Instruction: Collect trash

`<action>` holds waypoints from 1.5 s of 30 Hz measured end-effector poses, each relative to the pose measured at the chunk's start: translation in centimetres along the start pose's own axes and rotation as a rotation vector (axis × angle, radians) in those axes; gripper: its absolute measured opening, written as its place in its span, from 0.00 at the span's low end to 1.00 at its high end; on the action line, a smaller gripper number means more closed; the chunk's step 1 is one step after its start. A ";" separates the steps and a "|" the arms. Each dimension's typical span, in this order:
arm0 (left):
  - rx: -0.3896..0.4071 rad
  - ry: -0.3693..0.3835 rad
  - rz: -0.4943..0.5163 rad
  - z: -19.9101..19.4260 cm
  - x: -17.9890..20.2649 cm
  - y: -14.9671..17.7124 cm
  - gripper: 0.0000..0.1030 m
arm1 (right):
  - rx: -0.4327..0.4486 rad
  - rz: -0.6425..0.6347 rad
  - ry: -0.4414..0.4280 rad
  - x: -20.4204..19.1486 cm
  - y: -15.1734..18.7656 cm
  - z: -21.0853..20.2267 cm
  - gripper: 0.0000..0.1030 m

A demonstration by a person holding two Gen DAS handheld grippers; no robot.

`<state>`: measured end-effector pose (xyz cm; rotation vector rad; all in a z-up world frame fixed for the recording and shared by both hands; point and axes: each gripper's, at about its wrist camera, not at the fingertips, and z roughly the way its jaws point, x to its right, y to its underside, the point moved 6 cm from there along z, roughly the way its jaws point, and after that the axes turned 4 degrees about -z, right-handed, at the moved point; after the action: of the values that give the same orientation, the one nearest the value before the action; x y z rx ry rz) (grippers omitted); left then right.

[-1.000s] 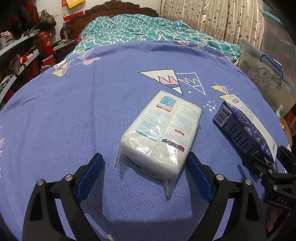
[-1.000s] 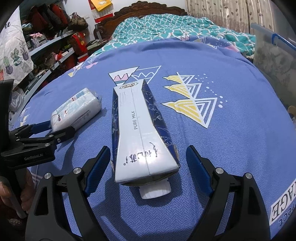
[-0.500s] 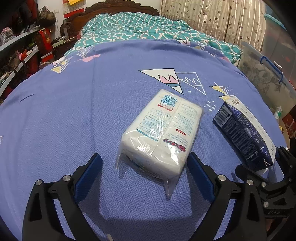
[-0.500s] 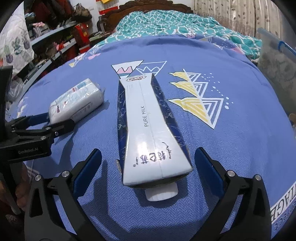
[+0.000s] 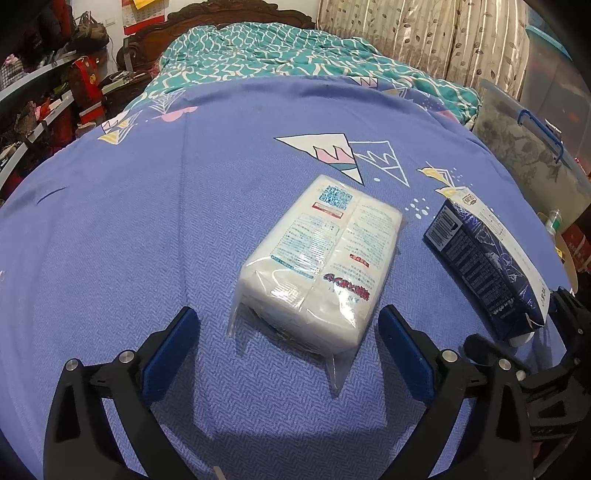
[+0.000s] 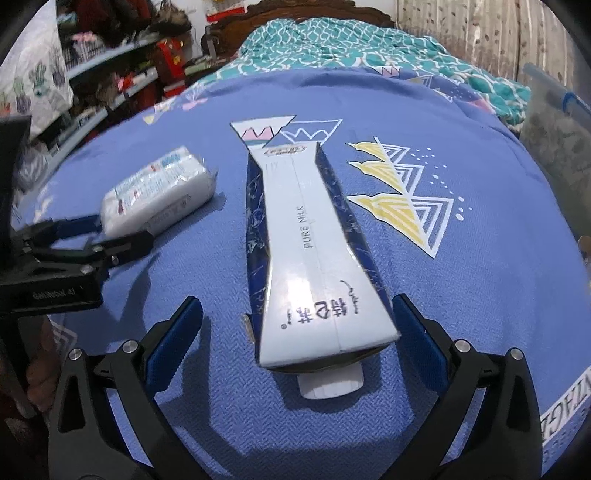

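A white plastic-wrapped tissue pack lies on the blue bedspread. My left gripper is open, its blue pads on either side of the pack's near end, not touching it. A blue and white milk carton lies flat with its white cap toward me. My right gripper is open, its pads flanking the carton's cap end with a gap on each side. The carton also shows in the left wrist view, and the tissue pack and left gripper show in the right wrist view.
A teal patterned quilt lies at the head of the bed by a dark wooden headboard. Cluttered shelves stand to the left. A clear storage bin and curtains are to the right.
Both grippers stay open around their items. The right gripper has moved slightly forward over the carton's cap end. The left gripper has barely shifted.
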<state>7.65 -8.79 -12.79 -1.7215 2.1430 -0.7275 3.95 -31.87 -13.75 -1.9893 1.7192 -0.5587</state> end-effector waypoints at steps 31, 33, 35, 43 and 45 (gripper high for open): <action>0.015 0.094 -0.027 -1.3 -1.2 -0.3 0.92 | 0.000 -0.010 -0.011 -0.1 0.1 -0.1 0.97; 0.030 0.087 -0.010 -1.7 -1.3 -0.5 0.92 | 0.000 -0.010 -0.011 0.0 0.1 -0.1 0.97; 0.034 0.088 0.002 -1.9 -1.0 -0.9 0.92 | -0.001 -0.009 -0.007 -0.1 0.1 -0.1 0.97; -0.031 -0.006 0.137 0.7 1.9 -2.4 0.92 | 0.074 0.069 0.011 2.0 -0.2 -1.4 0.85; -0.070 -0.012 0.134 1.9 2.2 -2.1 0.85 | 0.059 0.090 -0.025 2.2 -0.1 -1.2 0.55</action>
<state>9.87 -11.61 -13.05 -1.5925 2.2746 -0.6116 3.63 -34.15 -12.71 -1.8605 1.7478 -0.5448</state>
